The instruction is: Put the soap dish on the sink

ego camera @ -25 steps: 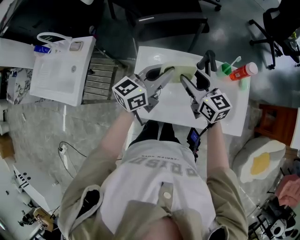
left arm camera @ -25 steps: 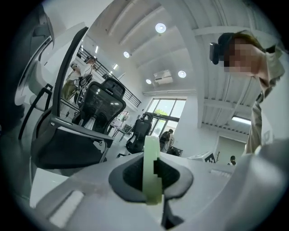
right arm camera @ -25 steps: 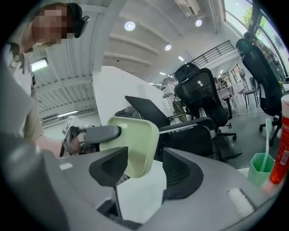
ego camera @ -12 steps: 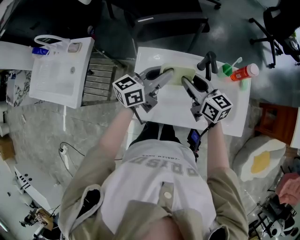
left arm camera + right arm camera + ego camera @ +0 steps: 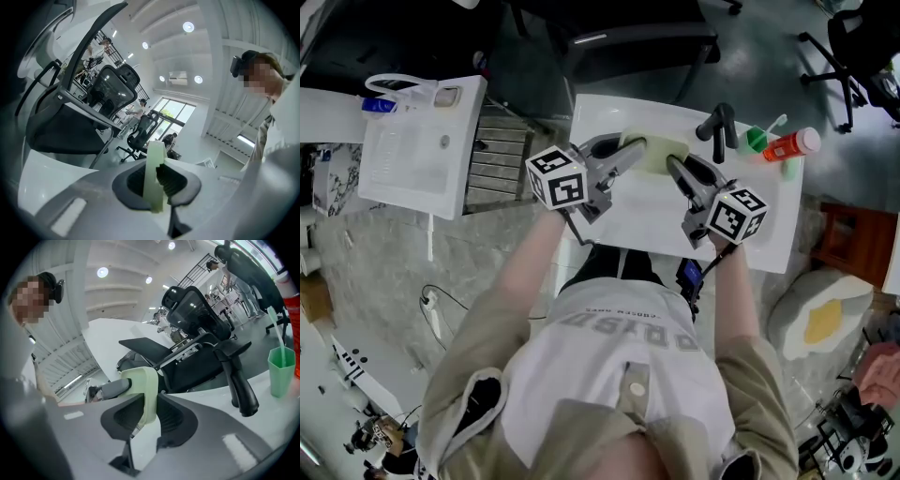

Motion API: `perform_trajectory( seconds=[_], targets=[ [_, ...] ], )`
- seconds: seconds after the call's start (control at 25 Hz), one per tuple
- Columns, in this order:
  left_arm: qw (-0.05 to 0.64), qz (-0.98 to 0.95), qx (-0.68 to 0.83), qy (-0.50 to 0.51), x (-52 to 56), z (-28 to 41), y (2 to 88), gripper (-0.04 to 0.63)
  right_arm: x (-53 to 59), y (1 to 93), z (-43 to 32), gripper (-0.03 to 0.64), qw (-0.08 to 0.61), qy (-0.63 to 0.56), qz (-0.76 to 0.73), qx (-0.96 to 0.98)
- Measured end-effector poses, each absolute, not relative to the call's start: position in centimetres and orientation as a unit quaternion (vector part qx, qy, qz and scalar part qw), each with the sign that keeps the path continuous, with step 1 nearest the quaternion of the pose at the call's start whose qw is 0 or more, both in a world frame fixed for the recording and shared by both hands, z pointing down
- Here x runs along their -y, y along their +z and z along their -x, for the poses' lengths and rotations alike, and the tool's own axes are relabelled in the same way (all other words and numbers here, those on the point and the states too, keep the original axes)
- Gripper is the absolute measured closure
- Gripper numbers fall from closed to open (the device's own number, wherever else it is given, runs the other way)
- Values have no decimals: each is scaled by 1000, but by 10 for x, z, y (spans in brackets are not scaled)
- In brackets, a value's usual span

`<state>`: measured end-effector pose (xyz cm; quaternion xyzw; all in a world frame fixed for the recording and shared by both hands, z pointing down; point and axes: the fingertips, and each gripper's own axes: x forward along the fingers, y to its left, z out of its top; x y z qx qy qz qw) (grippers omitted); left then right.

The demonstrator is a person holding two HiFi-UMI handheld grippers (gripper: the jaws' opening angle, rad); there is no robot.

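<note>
Soap dish: pale green; held over the basin at the back of the sink, between the two grippers and just left of the tap; whether it touches the sink cannot be told
Left gripper: clenched on the dish's left edge; a thin wall of the dish is pinched between the ridged pads
Right gripper: its jaws have just been closing; the dish's right wall is clamped between them
Green cup: stood on the sink's back right corner, right of the tap; a pale toothbrush is leaned in it
Orange bottle: white-capped; set just right of the cup
Tap: black; mounted behind the basin
Sink: white; a broad flat rim is seen round the basin
Room: grey floor; a black office chair is placed beyond the sink; a white panel is seen at the left; a fried-egg-shaped mat is laid at the right
</note>
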<state>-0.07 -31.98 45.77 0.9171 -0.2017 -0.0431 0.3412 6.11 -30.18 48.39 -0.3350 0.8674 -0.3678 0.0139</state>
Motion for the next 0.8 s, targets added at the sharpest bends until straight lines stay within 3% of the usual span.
perform_trajectory(
  seconds=[0.52, 0.8],
  targets=[
    [318, -912, 258, -1, 328, 7, 476, 502, 307, 486, -60, 548, 32, -402, 345, -848],
    [261, -930, 255, 48, 323, 4, 479, 373, 309, 491, -63, 548, 39, -421, 361, -831]
  ],
)
